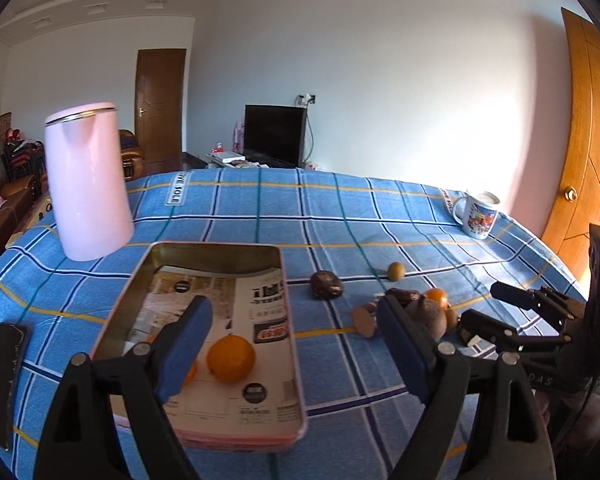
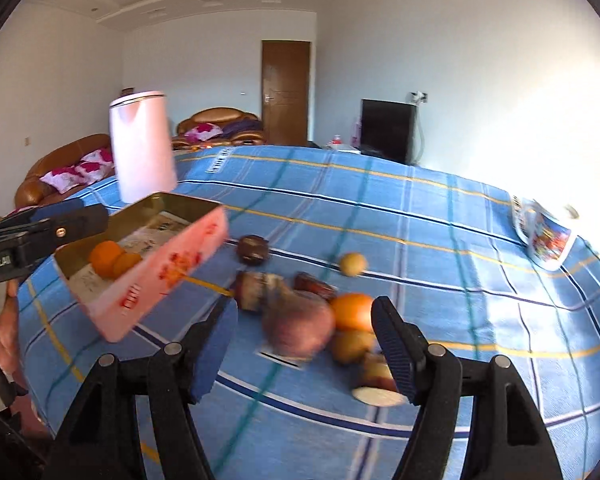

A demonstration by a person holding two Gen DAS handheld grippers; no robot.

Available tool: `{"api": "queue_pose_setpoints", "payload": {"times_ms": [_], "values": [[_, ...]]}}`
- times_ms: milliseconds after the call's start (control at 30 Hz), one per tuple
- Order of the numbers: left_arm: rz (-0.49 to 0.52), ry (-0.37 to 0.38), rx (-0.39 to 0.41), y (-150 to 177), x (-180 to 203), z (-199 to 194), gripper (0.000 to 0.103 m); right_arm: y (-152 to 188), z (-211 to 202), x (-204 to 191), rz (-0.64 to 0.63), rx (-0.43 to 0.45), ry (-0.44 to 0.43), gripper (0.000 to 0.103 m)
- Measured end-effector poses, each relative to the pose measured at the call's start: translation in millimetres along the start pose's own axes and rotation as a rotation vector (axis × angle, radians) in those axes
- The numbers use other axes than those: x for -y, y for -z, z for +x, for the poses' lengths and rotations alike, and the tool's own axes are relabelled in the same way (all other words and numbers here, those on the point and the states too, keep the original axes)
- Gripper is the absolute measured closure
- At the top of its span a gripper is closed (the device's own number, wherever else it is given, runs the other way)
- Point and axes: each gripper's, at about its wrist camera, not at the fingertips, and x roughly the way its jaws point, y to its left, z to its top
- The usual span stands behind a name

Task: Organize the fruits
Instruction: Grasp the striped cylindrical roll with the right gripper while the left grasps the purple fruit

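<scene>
Both jaws are standing open and empty. The left gripper (image 1: pixel 292 344) is hanging over the tin (image 1: pixel 296 360) holding an orange (image 1: pixel 231 358); the right gripper (image 2: pixel 306 354) is nearing the fruit pile (image 2: pixel 320 320) at lower centre, which looks likely to scatter if nudged.

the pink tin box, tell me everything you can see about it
The tin box is a shallow rectangular tin, lid off, pink outside with red print, gold metal inside. Printed paper lines its bottom. Two oranges lie in it at the near end. It sits flat on the blue checked tablecloth, in front of the pink kettle. Neither gripper touches it.
</scene>
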Motion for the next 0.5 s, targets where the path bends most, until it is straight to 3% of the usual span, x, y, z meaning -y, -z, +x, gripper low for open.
{"api": "queue_pose_setpoints", "payload": {"times_ms": [100,200,500], "values": [[0.039,0.042,-0.033,1.5,27.7,15.5,0.017,10.2,1.8,31.9,0.046,-0.050,0.033,0.032],[0.080,0.069,-0.058,3.4,50.8,29.6,0.017,14.9,10.2,45.9,0.069,-0.102,0.008,0.032],[0.117,0.140,-0.163,10.7,86.8,66.3,0.019,24.5,23.8,51.8,0.099,-0.171,-0.062,0.036]]}}
